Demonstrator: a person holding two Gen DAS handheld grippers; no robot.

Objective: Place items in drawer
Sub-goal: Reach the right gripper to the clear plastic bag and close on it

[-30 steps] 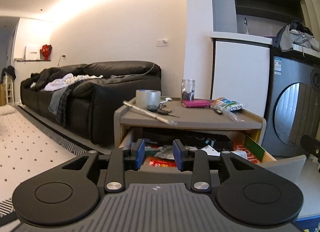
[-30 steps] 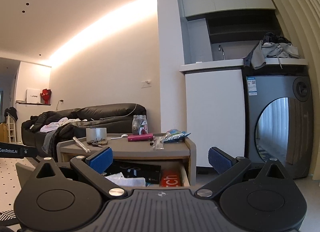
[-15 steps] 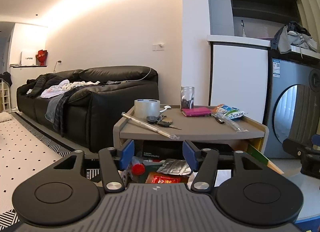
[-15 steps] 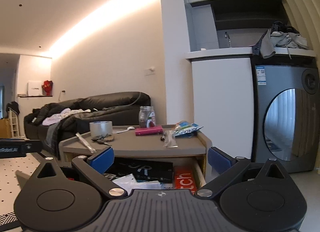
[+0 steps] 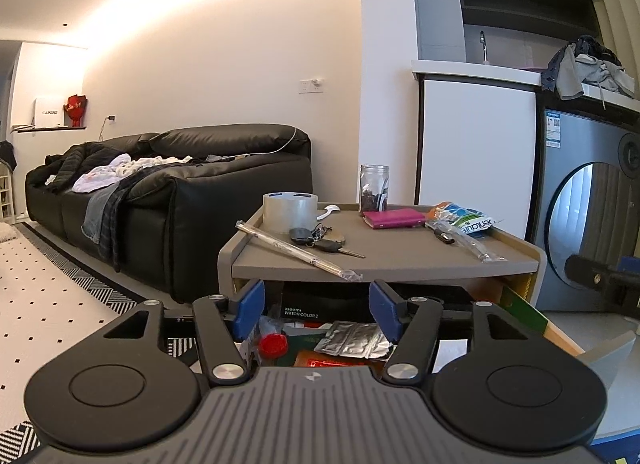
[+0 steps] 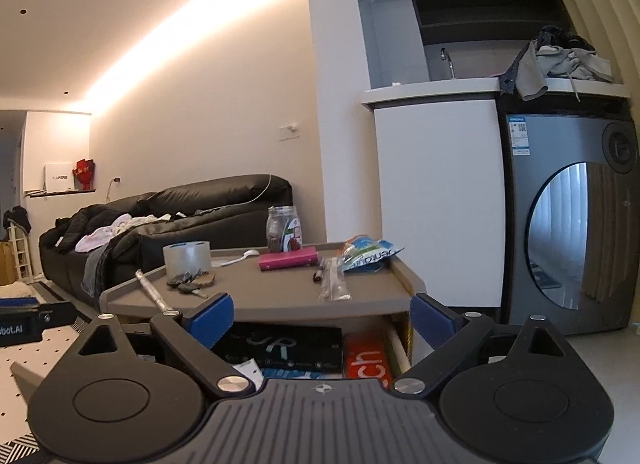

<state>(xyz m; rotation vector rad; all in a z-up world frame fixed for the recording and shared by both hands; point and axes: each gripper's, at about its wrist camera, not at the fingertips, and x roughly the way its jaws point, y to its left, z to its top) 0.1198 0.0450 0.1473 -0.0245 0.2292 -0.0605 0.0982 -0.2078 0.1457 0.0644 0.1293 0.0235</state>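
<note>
Drawer [image 5: 520,316] crammed (watch box, foil packs) beneath cluttered tabletop [image 5: 400,260]; left gripper [image 5: 316,308] and right gripper [image 6: 320,316] both wide, empty.

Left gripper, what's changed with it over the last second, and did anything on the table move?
The left gripper has opened wide, holding nothing, above the open drawer. The right gripper stayed open and empty. The tape roll, keys and pink wallet haven't moved.
</note>
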